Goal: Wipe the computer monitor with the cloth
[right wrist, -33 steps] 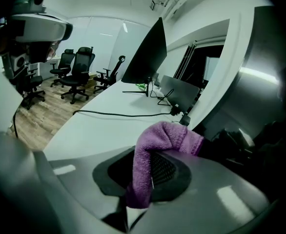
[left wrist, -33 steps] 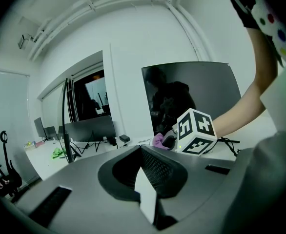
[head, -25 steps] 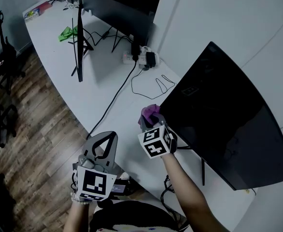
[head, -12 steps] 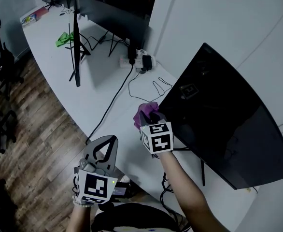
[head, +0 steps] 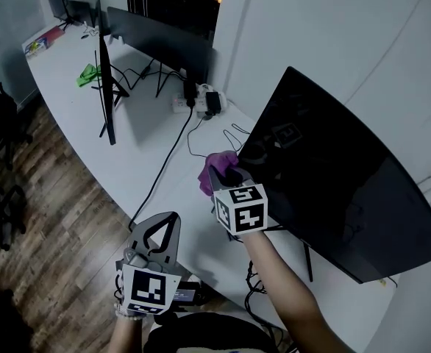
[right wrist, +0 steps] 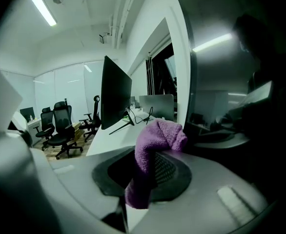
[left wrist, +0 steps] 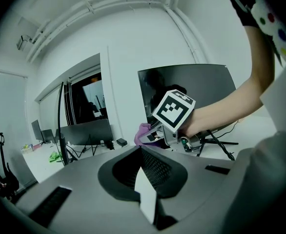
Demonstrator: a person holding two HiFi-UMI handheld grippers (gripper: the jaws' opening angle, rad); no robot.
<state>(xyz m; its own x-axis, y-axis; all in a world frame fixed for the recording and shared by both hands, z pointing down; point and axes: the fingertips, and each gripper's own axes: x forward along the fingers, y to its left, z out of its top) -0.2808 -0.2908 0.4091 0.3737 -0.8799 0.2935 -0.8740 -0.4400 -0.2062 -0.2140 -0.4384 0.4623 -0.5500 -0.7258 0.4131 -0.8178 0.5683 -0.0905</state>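
Purple terry cloth [right wrist: 155, 150], judged soft and light, was pinched mid-fold by the right gripper [head: 226, 173] beside the large glossy black monitor [head: 333, 190]; the left gripper [head: 173, 218] was closed on nothing.

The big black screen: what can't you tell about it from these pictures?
- Smudges on the screen: too dark and shiny in every view.
- Whether the cloth touches it: in the head view the right tongs cover that spot.
- Its stand: head view, mostly behind the screen itself.
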